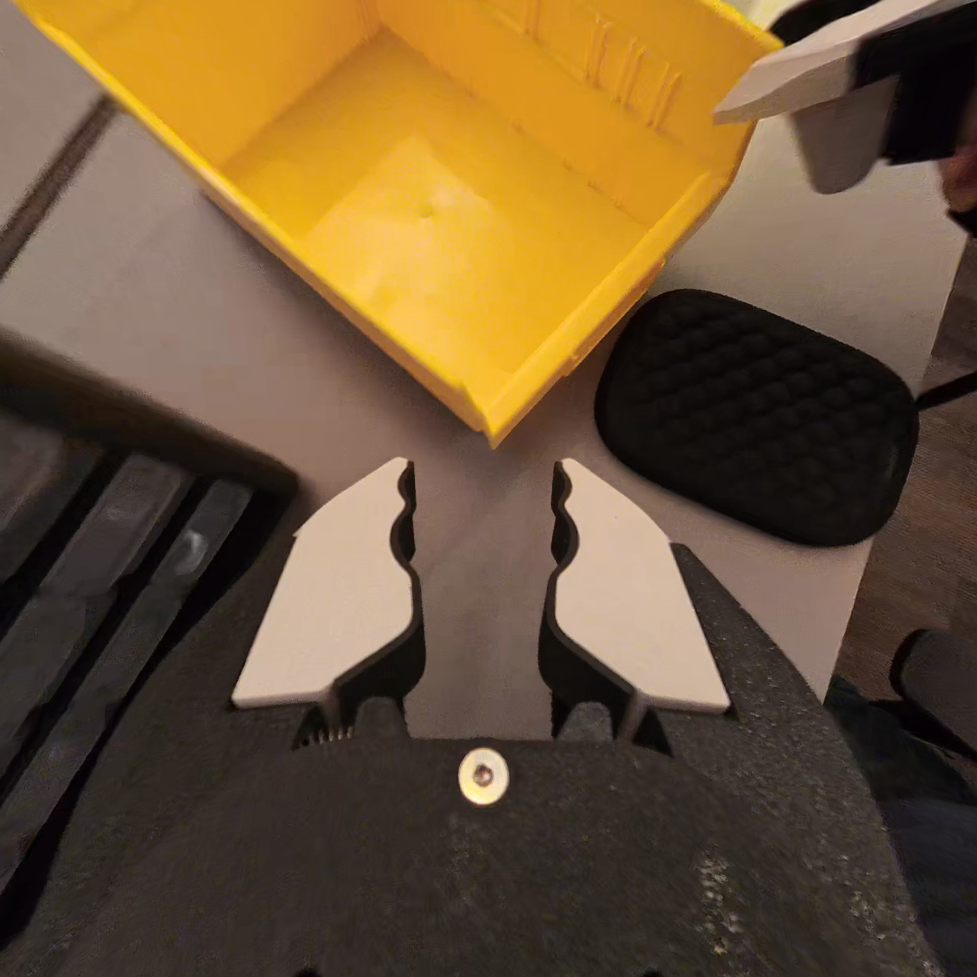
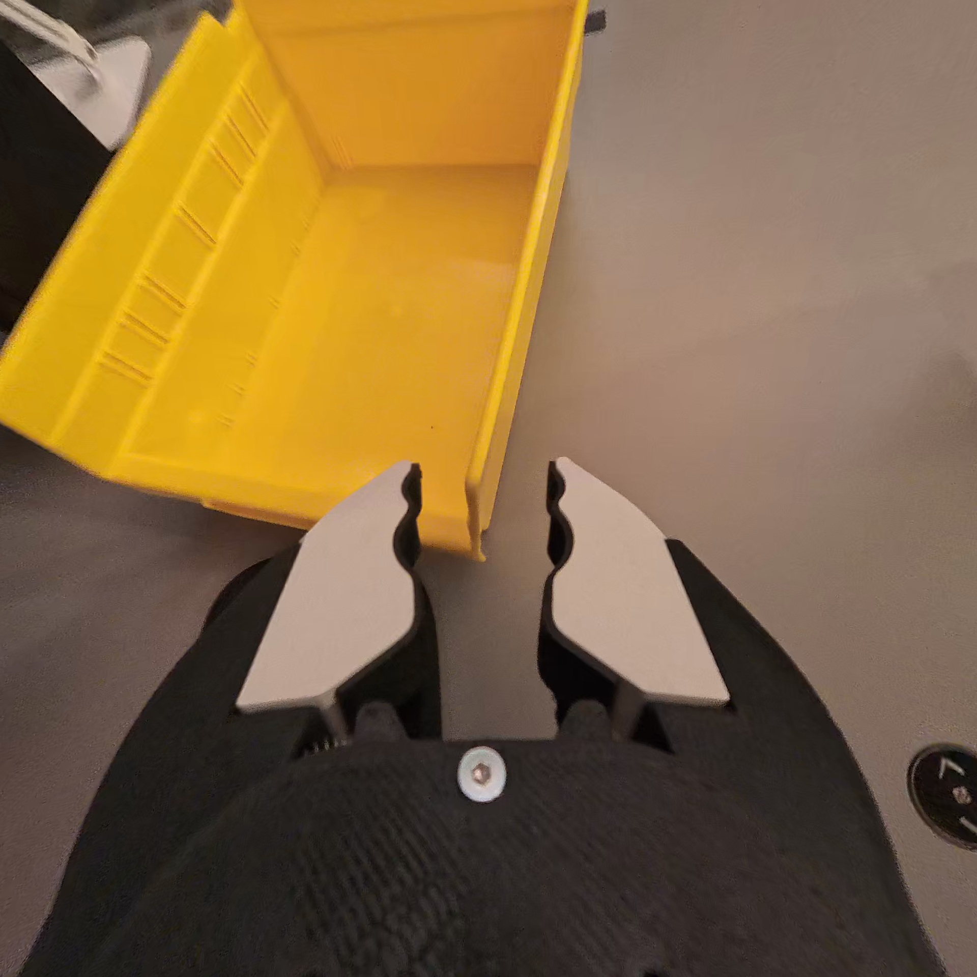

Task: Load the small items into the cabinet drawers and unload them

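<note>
An empty yellow plastic bin lies on the grey table; it also fills the upper left of the right wrist view. My left gripper is open and empty, just short of the bin's near corner. My right gripper is open and empty, its fingers either side of the bin's near right corner without touching it. The right gripper also shows at the top right of the left wrist view. No small items are in view. A black cabinet with drawers is at the left.
A black quilted pad lies on the table right of the bin. The table's right edge runs beside it, with floor beyond. A round black fitting is set into the table at the right.
</note>
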